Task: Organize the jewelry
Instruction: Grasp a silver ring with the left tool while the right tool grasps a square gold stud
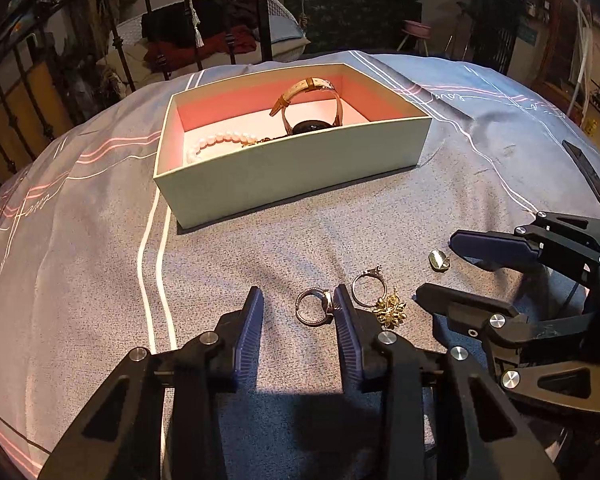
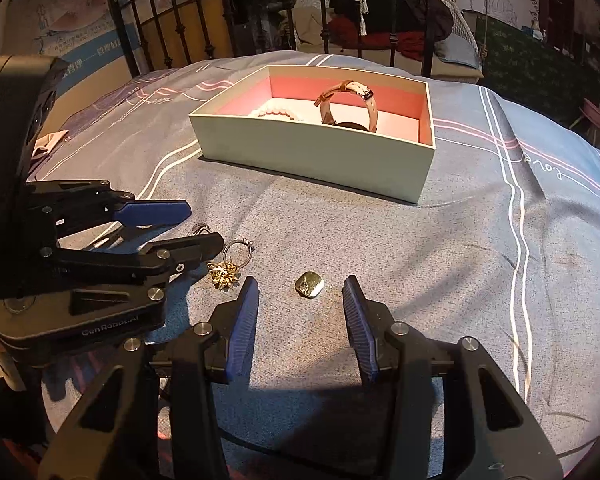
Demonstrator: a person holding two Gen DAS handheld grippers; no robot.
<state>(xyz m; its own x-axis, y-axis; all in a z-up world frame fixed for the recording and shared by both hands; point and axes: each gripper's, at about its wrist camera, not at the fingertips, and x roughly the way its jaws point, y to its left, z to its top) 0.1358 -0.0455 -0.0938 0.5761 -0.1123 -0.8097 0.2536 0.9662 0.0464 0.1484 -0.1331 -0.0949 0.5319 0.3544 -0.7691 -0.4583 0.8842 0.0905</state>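
Left wrist view: my left gripper (image 1: 298,308) sits wide open around a silver ring (image 1: 314,307), low center; box (image 1: 284,168) upper middle. Pickup step, needs closing, I'd say.

Right wrist view: my right gripper (image 2: 300,304) gapes wide too, gold pendant (image 2: 309,285) just ahead.

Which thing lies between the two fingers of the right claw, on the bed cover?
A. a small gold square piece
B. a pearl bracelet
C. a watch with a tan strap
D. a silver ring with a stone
A: in the right wrist view the small gold square piece lies on the bed cover in the gap of the open right claw, while the pearl bracelet and the watch are inside the box.
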